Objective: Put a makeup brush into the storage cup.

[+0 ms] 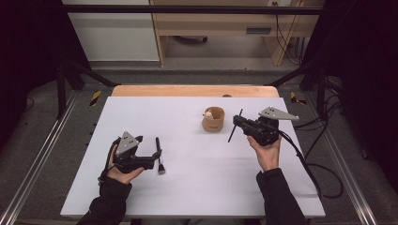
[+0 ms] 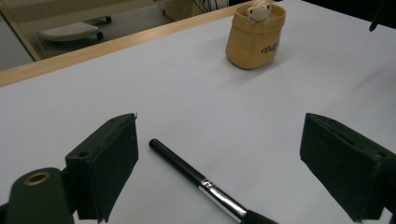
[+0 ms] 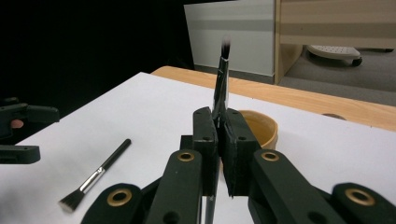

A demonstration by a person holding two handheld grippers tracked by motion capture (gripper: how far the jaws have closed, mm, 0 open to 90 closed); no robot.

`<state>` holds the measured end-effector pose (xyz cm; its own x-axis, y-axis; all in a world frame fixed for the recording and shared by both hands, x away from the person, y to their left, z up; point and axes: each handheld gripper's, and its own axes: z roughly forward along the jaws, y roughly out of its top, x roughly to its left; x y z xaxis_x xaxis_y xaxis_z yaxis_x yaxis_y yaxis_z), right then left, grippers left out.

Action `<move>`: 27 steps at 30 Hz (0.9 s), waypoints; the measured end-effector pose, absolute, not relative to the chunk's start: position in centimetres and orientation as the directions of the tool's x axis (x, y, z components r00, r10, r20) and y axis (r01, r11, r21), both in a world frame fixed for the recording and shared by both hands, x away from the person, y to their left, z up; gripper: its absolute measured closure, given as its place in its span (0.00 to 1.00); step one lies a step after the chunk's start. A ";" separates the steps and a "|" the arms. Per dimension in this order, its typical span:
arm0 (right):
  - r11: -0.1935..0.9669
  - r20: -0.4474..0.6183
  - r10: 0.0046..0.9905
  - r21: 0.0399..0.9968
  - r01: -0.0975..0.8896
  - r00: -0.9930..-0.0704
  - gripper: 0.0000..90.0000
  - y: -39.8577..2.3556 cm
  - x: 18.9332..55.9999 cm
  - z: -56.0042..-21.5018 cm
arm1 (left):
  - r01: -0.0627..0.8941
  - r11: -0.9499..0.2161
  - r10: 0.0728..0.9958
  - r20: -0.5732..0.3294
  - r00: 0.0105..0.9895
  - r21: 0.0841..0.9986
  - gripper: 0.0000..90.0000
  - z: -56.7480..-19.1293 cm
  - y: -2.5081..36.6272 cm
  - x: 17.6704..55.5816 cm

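Brushes split the work: one lies flat on the counter (image 1: 141, 197) at seven o'clock of the cup (image 1: 213, 120), between the left claw's (image 1: 158, 157) spread jaws for pickup; the right claw (image 1: 236, 123) clamps the other brush (image 1: 234, 125), at the cup's three o'clock.

A white sheet (image 1: 187, 187) covers the wooden table (image 1: 187, 90), with a pale cabinet (image 1: 112, 33) beyond

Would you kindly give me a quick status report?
Left gripper open over flat brush on table. Right gripper shut on thin brush, near cup. Nothing in the way.
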<state>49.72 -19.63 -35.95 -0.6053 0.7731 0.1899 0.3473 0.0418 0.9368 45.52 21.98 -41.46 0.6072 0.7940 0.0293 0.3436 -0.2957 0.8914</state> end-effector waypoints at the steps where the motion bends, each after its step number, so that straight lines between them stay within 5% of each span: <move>1: 0.042 0.190 0.773 0.937 0.347 -0.605 0.95 -19.6 49.7 -35.9 | 0.345 -0.294 0.796 0.028 0.605 0.892 0.12 -41.5 22.1 45.5; 27: 0.020 0.181 0.810 0.942 0.334 -0.558 0.95 -17.2 54.7 -34.1 | 0.362 -0.268 0.816 0.012 0.577 0.893 0.10 -41.6 25.3 45.7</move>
